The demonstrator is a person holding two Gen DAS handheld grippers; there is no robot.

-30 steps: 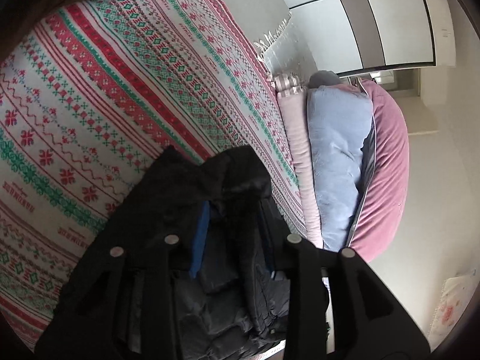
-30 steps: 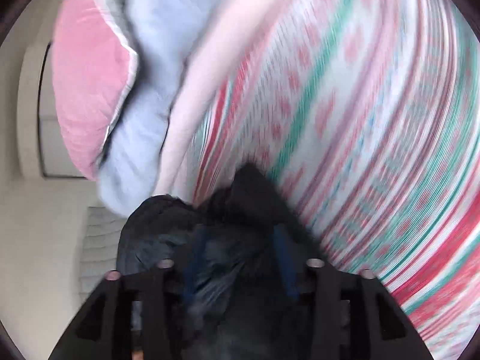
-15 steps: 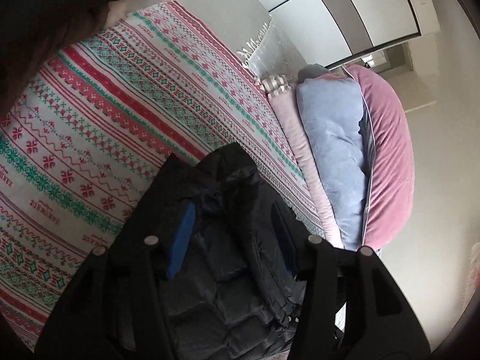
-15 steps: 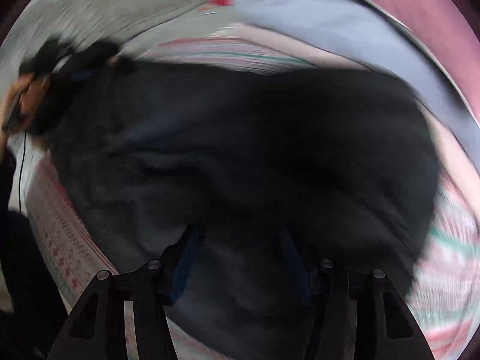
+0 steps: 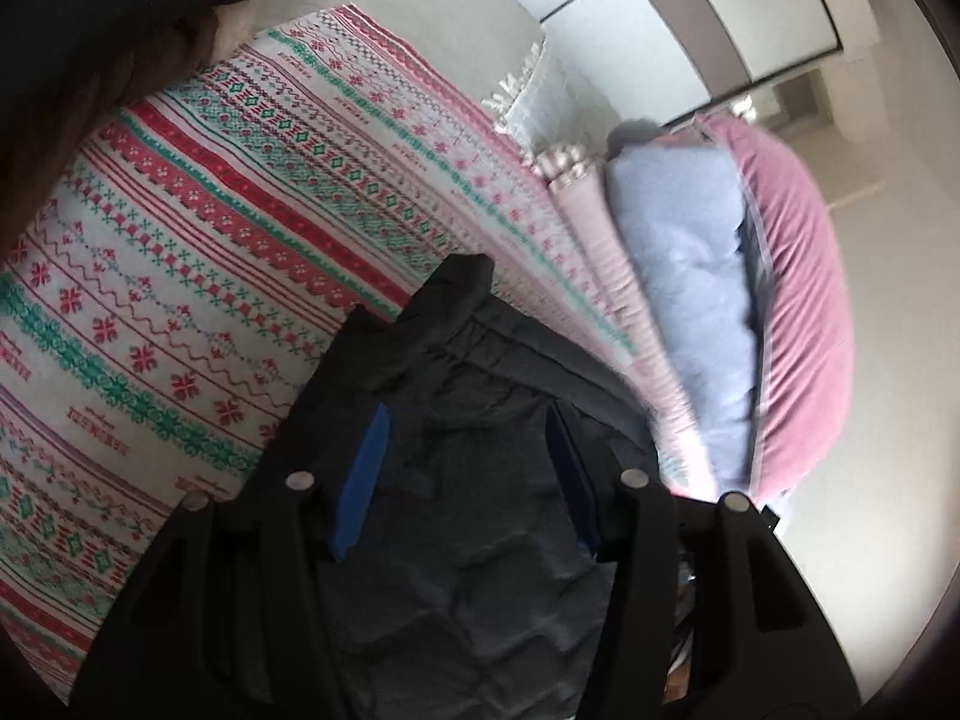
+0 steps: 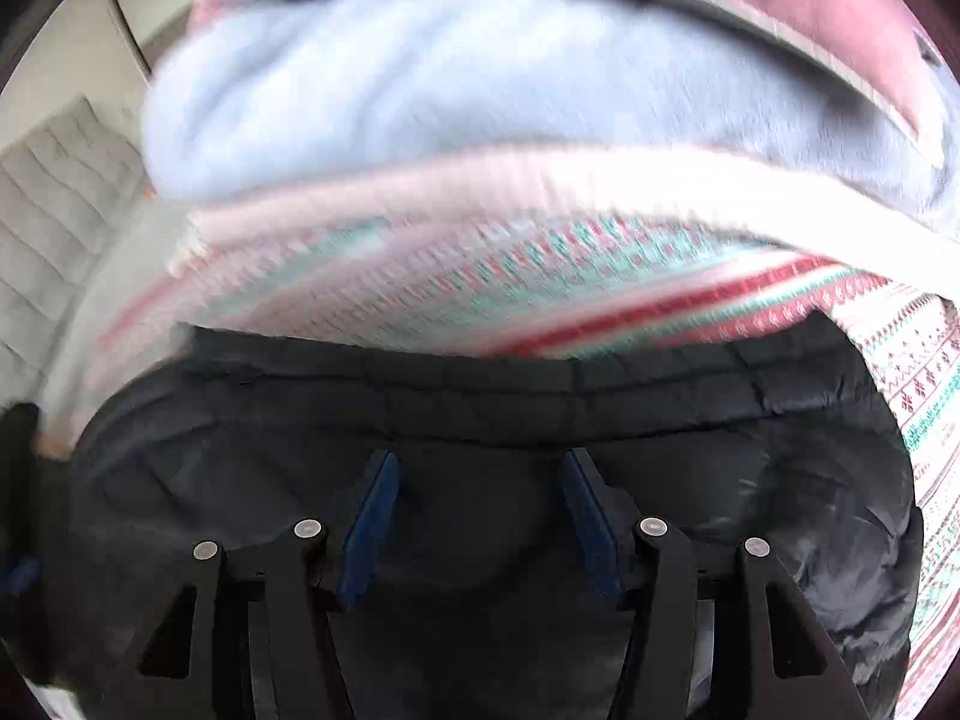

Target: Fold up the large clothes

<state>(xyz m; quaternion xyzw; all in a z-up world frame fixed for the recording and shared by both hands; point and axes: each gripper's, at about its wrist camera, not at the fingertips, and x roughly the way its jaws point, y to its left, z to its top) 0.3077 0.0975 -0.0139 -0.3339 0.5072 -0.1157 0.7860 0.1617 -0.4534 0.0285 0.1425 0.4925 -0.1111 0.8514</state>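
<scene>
Lying under two spread hand-held grippers, left (image 5: 465, 450) opening, right (image 6: 480, 504): one black jacket (image 5: 480, 540).

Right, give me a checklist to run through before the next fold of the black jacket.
1. Left gripper letting go: ok, jaws opening, pads clear of the jacket.
2. Right gripper free: ok, jaws apart, fabric lying loose between them.
3. Jacket flat on the patterned bedspread: cannot tell, only part shows.
4. Jacket clear of the blue pillow: ok.
5. Top edge straight: ok in the right wrist view, though blurred.
</scene>
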